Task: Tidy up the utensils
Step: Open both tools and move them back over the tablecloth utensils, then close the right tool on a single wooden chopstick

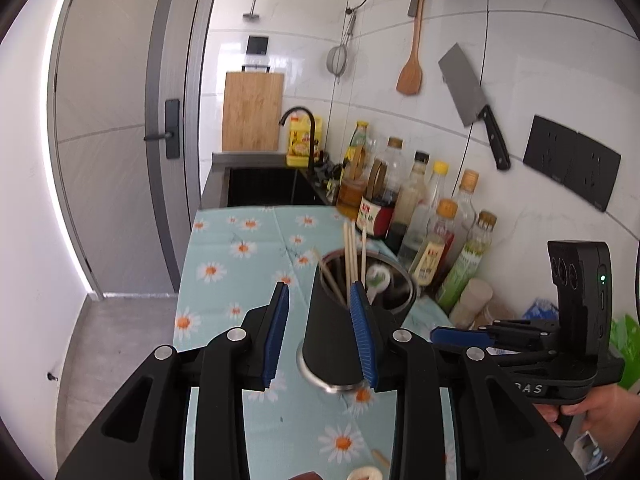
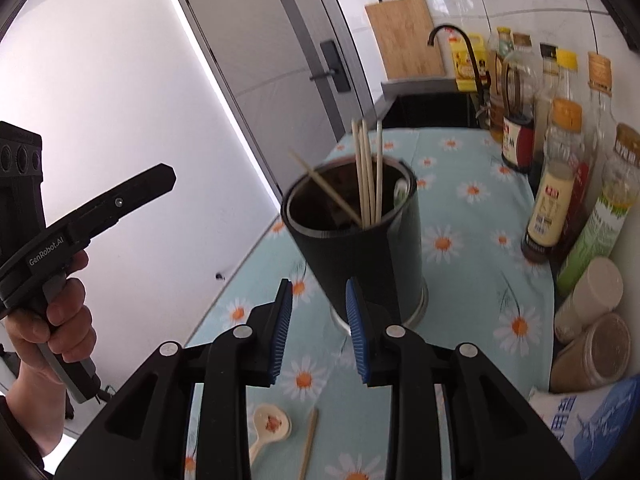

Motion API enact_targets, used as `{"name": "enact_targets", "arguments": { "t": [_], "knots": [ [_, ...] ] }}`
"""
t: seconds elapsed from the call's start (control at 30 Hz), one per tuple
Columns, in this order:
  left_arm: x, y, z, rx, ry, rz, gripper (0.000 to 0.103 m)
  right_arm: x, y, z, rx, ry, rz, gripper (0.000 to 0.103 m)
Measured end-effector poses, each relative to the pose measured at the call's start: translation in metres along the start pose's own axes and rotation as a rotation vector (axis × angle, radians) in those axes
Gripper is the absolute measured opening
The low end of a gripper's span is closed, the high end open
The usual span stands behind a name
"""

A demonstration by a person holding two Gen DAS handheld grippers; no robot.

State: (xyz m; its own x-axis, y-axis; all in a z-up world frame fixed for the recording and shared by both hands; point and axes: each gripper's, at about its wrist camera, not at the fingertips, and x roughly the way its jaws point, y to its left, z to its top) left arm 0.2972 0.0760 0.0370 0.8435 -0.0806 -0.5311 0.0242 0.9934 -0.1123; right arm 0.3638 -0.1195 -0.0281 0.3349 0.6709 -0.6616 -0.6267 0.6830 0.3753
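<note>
Centre of both views: your tall black cylindrical utensil holder w/ steel rim (image 2: pixel 356 240) stands upright on the daisy-print light-blue cloth (image 2: pixel 472 264), holding several pale wooden chopsticks (image 2: pixel 366 172) & a white spoon (image 1: pixel 378 280). Your left gripper (image 1: pixel 322 332) & right gripper (image 2: pixel 318 330), both w/ blue pads, hang parted and gripping nothing, the holder just beyond their tips. Lower centre of the right-wrist view, a loose cream ceramic spoon (image 2: pixel 270 426) & one loose wooden chopstick (image 2: pixel 309 442) lie on the cloth; condiment bottles (image 2: pixel 560 184) line the right edge.
</note>
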Motion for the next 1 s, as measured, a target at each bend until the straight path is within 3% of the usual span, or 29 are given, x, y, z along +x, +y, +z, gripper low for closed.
{"name": "enact_targets", "arguments": {
  "t": [0.1,0.43,0.8,1.0],
  "knots": [
    [0.0,0.004,-0.015,-0.009,0.026,0.009,0.03,0.01,0.003,-0.016,0.015,0.091,0.031,0.034],
    [0.011,0.013,-0.078,-0.082,0.164,-0.015,0.03,0.047,0.017,-0.069,-0.001,0.409,-0.016,0.034],
    [0.016,0.006,-0.144,-0.132,0.285,-0.038,0.03,0.072,0.016,-0.092,0.093,0.653,-0.066,0.034],
    [0.014,0.004,-0.164,-0.157,0.316,-0.047,0.03,0.087,0.028,-0.097,0.053,0.731,-0.075,0.029]
  ]
}}
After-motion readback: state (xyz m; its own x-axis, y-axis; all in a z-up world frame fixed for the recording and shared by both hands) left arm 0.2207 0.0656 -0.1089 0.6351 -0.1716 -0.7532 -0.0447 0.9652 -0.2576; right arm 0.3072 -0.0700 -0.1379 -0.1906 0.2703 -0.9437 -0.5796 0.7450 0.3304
